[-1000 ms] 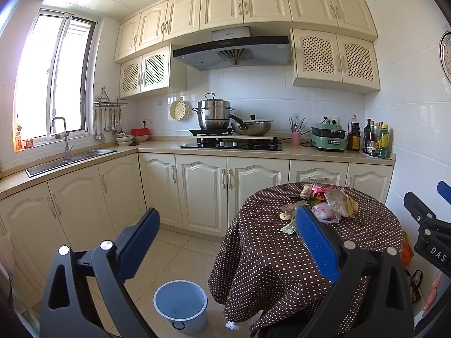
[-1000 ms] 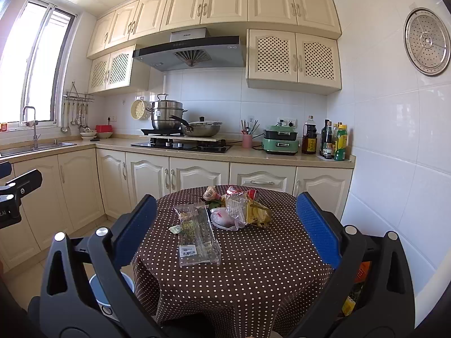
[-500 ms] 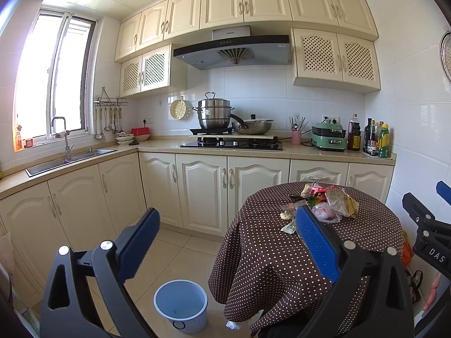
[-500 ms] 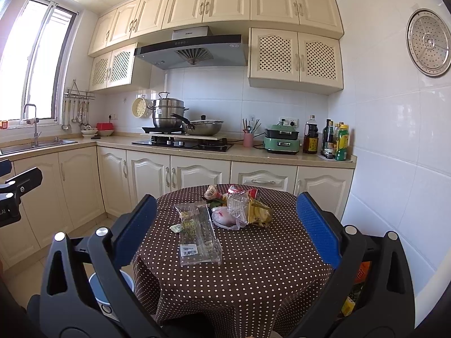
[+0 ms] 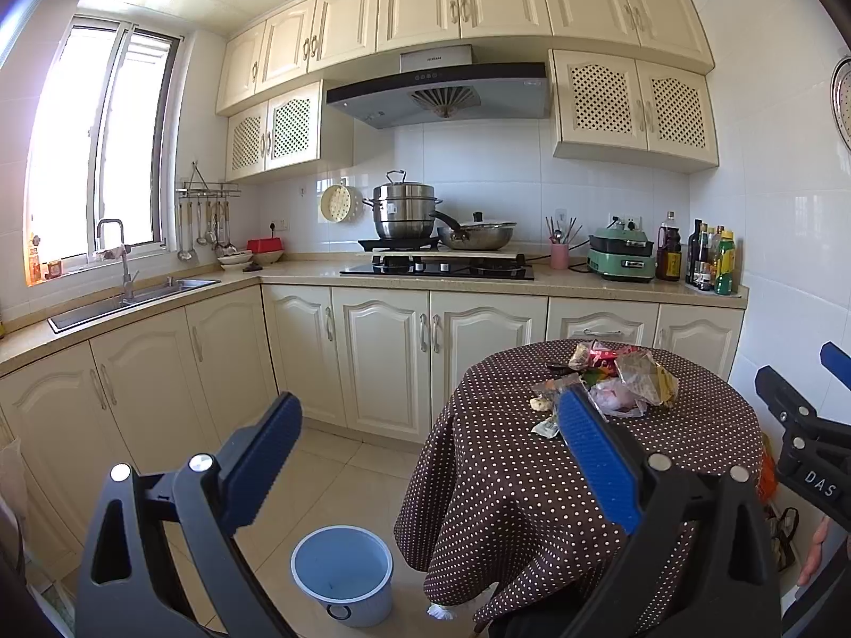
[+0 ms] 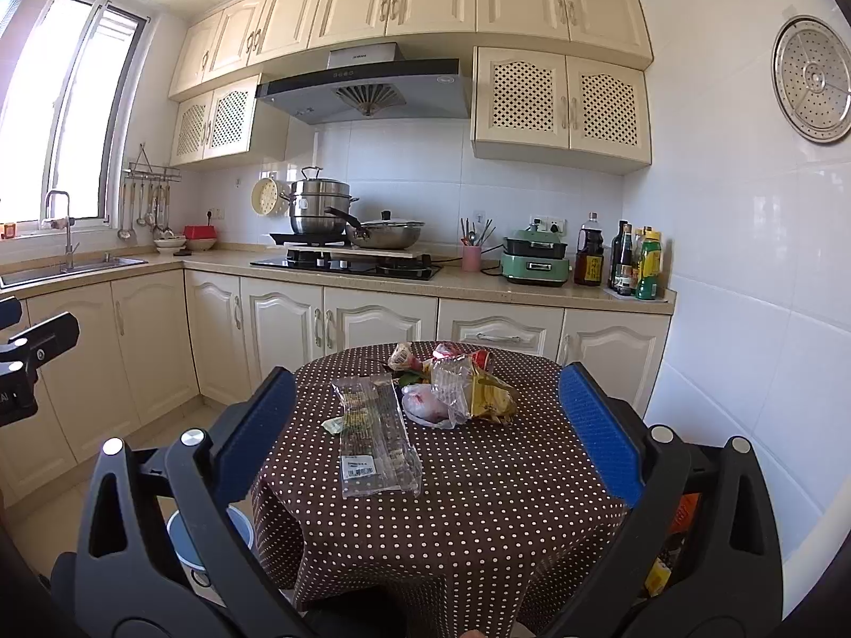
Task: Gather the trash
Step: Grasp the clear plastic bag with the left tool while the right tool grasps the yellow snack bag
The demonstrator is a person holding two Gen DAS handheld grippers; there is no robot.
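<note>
A heap of trash lies on a table with a brown polka-dot cloth: a clear plastic wrapper, a pink bag, a yellow packet and small scraps. The heap also shows in the left wrist view. A light blue bin stands on the floor left of the table, partly hidden in the right wrist view. My left gripper is open and empty, left of the table. My right gripper is open and empty, short of the wrapper.
Cream cabinets and a counter run behind the table, with a stove, pots, a green cooker and bottles. A sink is at left. A white tiled wall is close on the right.
The right gripper has drifted slightly forward toward the table. The left view is nearly unchanged.
</note>
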